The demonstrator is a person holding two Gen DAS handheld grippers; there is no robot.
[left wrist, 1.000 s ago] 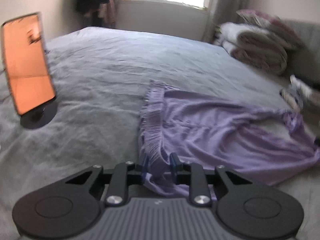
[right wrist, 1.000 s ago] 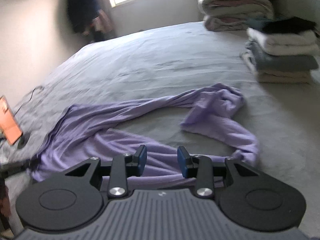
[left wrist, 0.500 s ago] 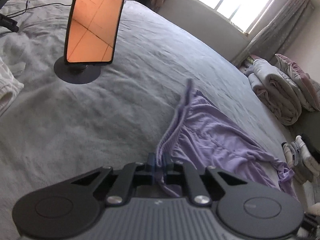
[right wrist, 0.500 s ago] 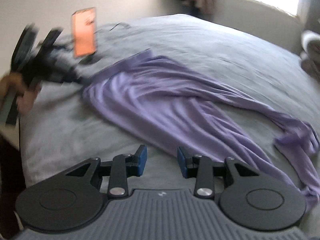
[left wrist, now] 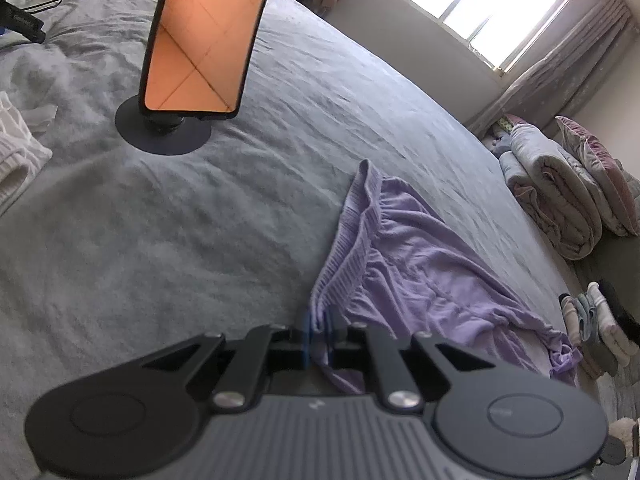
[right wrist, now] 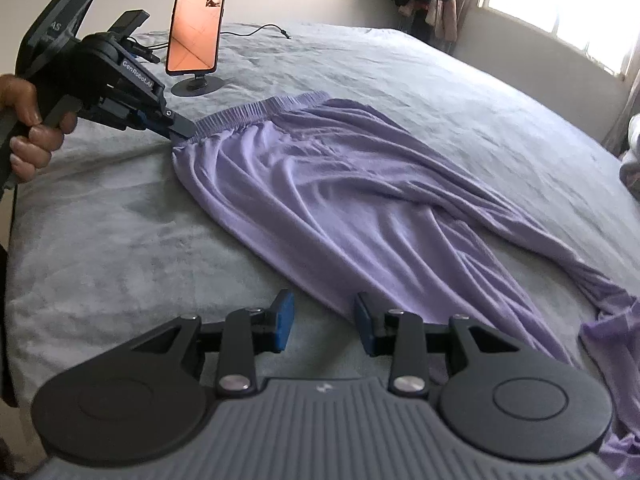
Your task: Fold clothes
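Lilac trousers (right wrist: 340, 200) lie spread on the grey bed (right wrist: 100, 240), their ribbed waistband (right wrist: 256, 114) toward the phone and the legs trailing off to the right. My left gripper (left wrist: 318, 324), held by a hand (right wrist: 28, 132), is shut on the near corner of the waistband; in the right wrist view that left gripper (right wrist: 182, 130) pinches the waistband's left end. My right gripper (right wrist: 324, 320) hovers low over the trousers' near side edge. Its jaws are closing, with the cloth's edge just by the right fingertip (right wrist: 362, 312) and no pad pressing on it.
A phone on a round stand (left wrist: 204, 36) stands on the bed beyond the waistband, a cable (right wrist: 256, 30) behind it. Folded blankets (left wrist: 560, 200) and a small stack of clothes (left wrist: 592, 320) lie at the right. A white knit cloth (left wrist: 12, 152) sits at the left edge.
The left jaws closed on the waistband corner and the view rolled. The right gripper swung from the legs' end to the trousers' near side edge, its jaws narrowing slightly.
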